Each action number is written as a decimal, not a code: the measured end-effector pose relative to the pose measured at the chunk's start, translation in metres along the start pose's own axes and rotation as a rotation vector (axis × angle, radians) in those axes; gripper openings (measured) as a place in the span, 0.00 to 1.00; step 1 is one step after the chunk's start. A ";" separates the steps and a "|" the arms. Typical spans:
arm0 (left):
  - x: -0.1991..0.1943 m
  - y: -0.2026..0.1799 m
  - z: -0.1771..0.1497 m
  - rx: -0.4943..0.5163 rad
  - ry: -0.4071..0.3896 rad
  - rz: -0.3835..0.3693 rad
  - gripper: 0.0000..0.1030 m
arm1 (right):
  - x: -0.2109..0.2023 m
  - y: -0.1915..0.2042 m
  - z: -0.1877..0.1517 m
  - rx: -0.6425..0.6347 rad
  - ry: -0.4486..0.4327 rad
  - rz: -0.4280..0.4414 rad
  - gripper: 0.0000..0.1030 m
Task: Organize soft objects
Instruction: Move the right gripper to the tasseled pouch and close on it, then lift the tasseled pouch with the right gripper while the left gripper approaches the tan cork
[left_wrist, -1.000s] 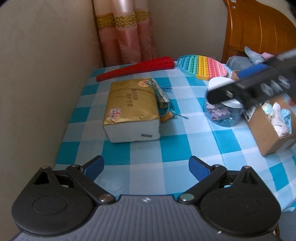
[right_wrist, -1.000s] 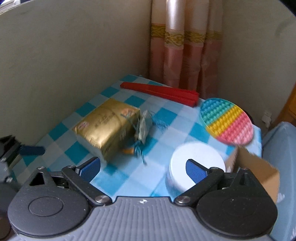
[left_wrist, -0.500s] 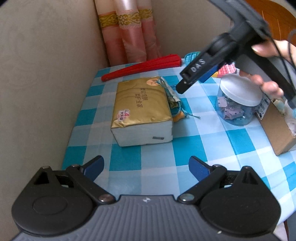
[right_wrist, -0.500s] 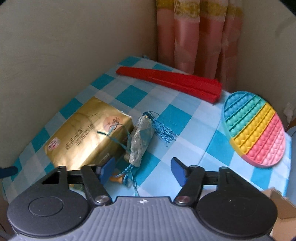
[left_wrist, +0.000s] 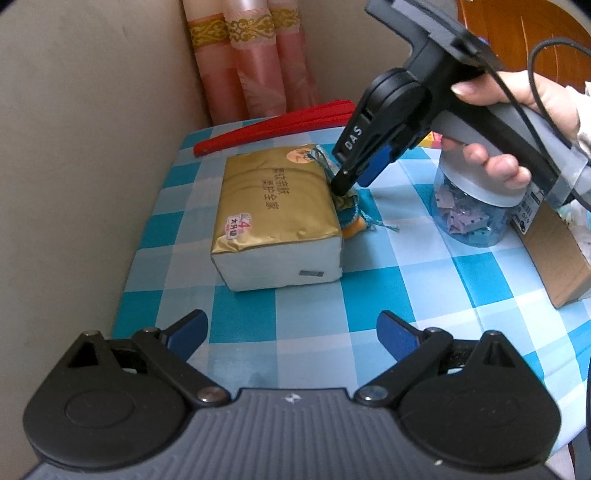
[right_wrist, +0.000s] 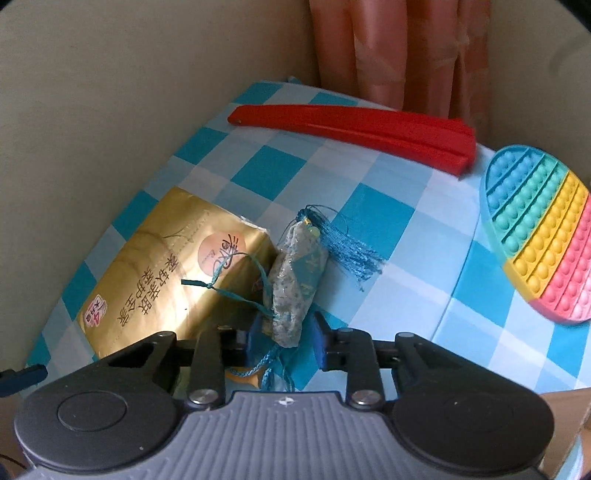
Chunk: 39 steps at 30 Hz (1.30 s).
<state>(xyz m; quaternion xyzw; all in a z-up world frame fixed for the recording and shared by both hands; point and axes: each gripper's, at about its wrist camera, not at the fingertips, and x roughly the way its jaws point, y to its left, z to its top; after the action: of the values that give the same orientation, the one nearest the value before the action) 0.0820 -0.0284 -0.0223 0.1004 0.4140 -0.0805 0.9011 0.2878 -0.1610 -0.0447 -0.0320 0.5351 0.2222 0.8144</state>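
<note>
A small grey-green sachet (right_wrist: 295, 280) with blue tassels lies against the right side of a gold tissue pack (right_wrist: 173, 266) on the blue checked tablecloth. My right gripper (right_wrist: 286, 336) has its jaws nearly closed around the sachet's near end, pads touching both sides. In the left wrist view the right gripper (left_wrist: 347, 184) points down at the sachet (left_wrist: 349, 206) beside the tissue pack (left_wrist: 277, 218). My left gripper (left_wrist: 291, 328) is open and empty, held back over the table's near edge.
A red folded fan (right_wrist: 354, 125) lies at the back by the curtain. A rainbow pop-it mat (right_wrist: 543, 232) is at the right. A lidded plastic jar (left_wrist: 476, 206) and an open cardboard box (left_wrist: 554, 243) stand at the right. A wall borders the left.
My right gripper moved forward and down over the sachet and its jaws narrowed onto it. My left gripper stayed open and shifted only slightly.
</note>
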 end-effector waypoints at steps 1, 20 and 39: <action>0.000 0.000 0.000 0.000 0.001 0.000 0.95 | 0.002 0.000 0.000 0.006 0.002 -0.001 0.30; 0.010 -0.005 -0.001 0.013 0.018 -0.024 0.95 | 0.003 -0.013 0.005 0.076 0.012 -0.078 0.30; 0.017 -0.003 -0.002 0.017 0.035 -0.023 0.95 | 0.019 -0.015 0.020 0.101 -0.030 -0.136 0.24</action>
<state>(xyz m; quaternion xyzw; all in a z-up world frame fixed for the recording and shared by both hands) 0.0906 -0.0313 -0.0367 0.1048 0.4299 -0.0926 0.8920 0.3171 -0.1627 -0.0558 -0.0238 0.5298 0.1398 0.8362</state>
